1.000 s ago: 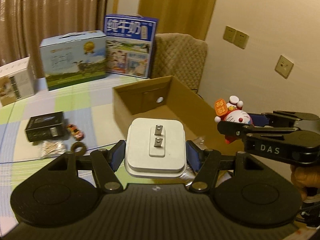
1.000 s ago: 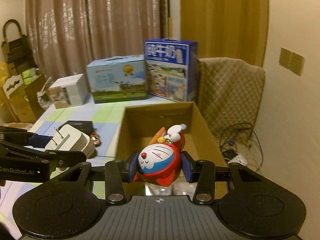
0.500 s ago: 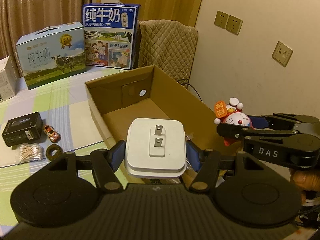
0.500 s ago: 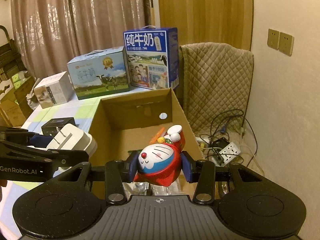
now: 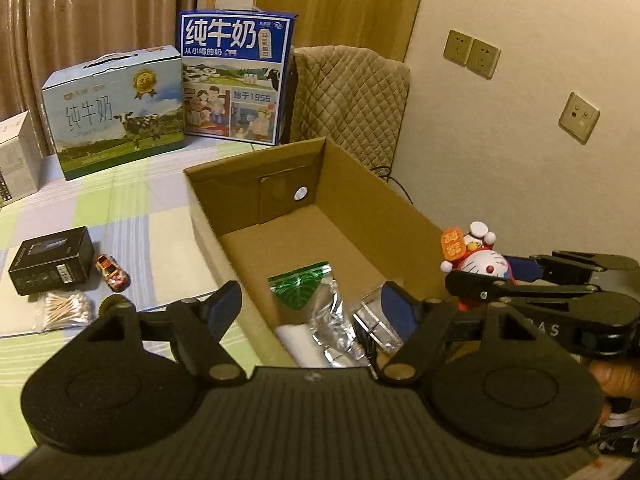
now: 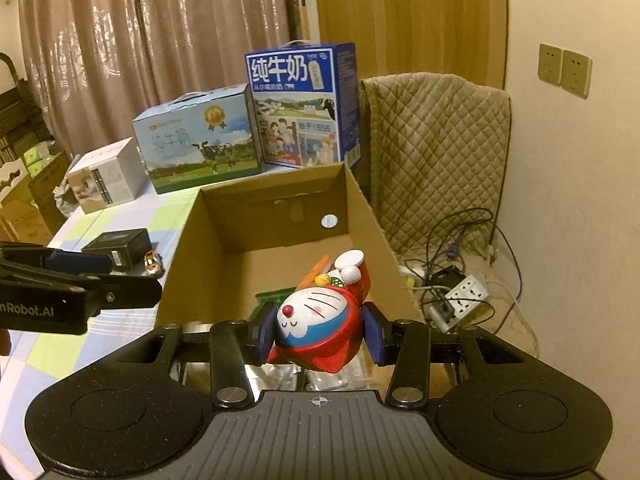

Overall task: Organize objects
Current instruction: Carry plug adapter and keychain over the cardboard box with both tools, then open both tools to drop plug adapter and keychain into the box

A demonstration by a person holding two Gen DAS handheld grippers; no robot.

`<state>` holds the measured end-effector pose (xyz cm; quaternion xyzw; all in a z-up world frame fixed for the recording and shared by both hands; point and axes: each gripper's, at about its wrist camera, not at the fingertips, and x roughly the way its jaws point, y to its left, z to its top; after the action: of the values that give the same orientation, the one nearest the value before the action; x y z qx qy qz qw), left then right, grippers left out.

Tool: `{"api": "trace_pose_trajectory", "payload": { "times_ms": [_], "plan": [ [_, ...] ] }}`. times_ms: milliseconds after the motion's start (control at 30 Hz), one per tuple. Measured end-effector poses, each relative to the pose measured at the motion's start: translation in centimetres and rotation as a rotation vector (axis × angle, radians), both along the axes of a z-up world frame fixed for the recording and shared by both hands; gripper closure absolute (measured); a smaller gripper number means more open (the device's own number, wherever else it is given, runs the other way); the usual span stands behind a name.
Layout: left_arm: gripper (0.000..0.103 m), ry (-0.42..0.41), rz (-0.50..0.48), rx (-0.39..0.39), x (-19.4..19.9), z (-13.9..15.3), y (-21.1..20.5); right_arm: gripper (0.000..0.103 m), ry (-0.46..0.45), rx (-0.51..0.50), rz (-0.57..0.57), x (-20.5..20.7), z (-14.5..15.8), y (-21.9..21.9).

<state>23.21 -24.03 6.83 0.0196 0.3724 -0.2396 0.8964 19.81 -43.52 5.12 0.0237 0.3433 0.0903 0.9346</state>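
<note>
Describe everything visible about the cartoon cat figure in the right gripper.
The cat figure looks like glossy hard plastic: white face, red nose, closed eyes, blue head, red outfit, white paws, a small orange sign. It lies tilted back, face up, clamped at its sides by the right gripper, held over the near end of the open cardboard box.

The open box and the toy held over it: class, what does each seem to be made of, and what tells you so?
Box: brown corrugated cardboard, matte; folded flaps, a punched round hole in its far wall.
Toy, clamped in the right gripper: probably hard moulded plastic or vinyl, glossy; highlights on its smooth red and white surfaces. The exact material is uncertain.
</note>
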Motion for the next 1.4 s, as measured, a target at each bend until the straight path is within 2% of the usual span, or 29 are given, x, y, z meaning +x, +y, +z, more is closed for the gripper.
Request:
{"api": "trace_pose_trajectory", "payload": {
  "times_ms": [600,733,767,800,867,1400],
  "plan": [
    [0.03,-0.022,0.024,0.02,-0.7,0.7,1.9,0.061,-0.022,0.041,0.009,-0.4,1.3,0.9],
    [0.03,-0.025,0.026,0.019,-0.7,0.9,2.1,0.061,-0.06,0.084,0.015,-0.5,1.6,0.8],
    [0.028,-0.026,0.027,0.019,-0.7,0.9,2.2,0.058,-0.071,0.099,0.013,-0.6,1.8,0.7],
    [0.028,-0.027,0.027,0.019,-0.7,0.9,2.3,0.051,-0.077,0.105,0.007,-0.6,2.0,0.6],
    [0.027,-0.027,0.027,0.022,-0.8,0.9,2.4,0.046,-0.101,0.107,-0.002,-0.7,2.4,0.6],
    [0.025,-0.033,0.051,0.017,-1.9,1.4,4.5,0.045,-0.105,0.069,0.017,-2.4,3.5,2.1]
  ]
}}
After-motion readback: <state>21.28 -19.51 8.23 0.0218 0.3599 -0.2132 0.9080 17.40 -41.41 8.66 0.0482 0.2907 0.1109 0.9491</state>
